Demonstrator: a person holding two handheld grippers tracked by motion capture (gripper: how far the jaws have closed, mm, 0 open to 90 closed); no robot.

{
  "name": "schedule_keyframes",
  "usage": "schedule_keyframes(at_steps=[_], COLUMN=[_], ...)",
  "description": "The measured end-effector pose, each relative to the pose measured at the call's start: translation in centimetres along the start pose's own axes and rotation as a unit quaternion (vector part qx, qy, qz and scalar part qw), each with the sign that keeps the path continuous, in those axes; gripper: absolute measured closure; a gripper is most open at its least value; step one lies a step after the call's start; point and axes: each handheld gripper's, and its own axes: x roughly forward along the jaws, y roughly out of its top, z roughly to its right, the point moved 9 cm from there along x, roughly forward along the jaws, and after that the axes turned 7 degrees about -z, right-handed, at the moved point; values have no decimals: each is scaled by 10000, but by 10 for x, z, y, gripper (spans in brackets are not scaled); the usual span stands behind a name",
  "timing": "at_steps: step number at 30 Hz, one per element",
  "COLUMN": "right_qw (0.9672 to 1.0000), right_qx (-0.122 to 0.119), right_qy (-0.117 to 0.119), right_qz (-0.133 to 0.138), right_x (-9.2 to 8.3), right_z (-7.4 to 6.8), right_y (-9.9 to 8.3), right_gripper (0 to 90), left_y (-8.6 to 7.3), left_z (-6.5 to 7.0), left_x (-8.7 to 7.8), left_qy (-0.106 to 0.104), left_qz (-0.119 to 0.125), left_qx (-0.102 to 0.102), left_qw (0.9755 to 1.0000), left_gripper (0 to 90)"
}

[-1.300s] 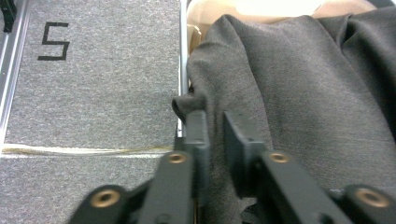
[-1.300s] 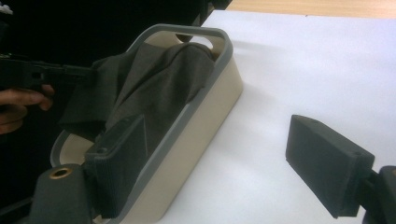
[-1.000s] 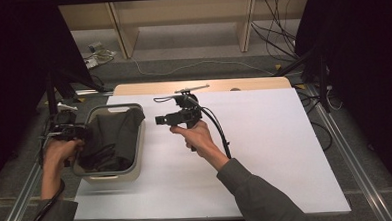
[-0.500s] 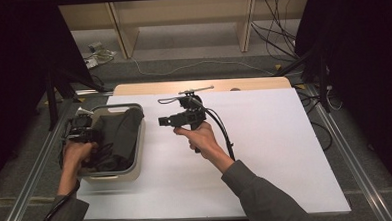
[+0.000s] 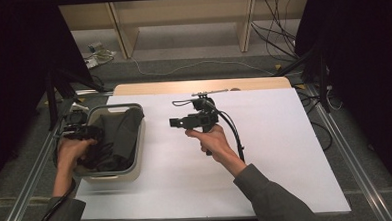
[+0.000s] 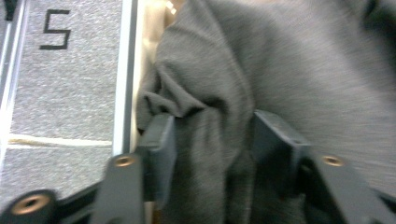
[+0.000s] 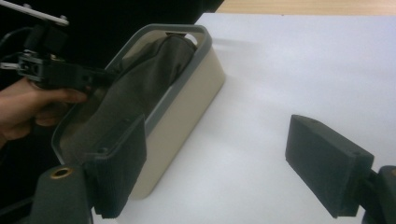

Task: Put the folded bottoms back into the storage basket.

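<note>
A beige basket with a grey rim stands at the left of the white table, and a dark grey cloth fills it. My left gripper reaches in over the basket's left rim. In the left gripper view its jaws pinch a bunched fold of the cloth. My right gripper hovers over the middle of the table and points left at the basket. It stands open and empty, with the basket, the cloth and the left gripper ahead of it.
White sheet covers the table to the right of the basket. A wooden strip runs along the far edge. Metal rails flank the table, and cables lie on the floor behind. A floor mark "5" lies left of the basket.
The left hand slid right along the basket's left rim, then eased back a little. The right gripper drifted slightly right and toward the person, still open.
</note>
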Motion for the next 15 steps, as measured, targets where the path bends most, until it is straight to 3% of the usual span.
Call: schedule_keyframes(at_steps=[7, 15], right_qw=[9999, 9996], right_qx=[54, 45], right_qy=[-37, -146], right_qz=[104, 237], right_x=[-12, -26], right_z=[14, 34], right_y=[-9, -27], right_gripper=[212, 209], left_y=[3, 9], left_z=[7, 25], left_x=[-10, -25], left_qy=[138, -252], left_qz=[66, 308], left_qx=[81, 86], left_qw=[9999, 9992], left_gripper=[330, 254])
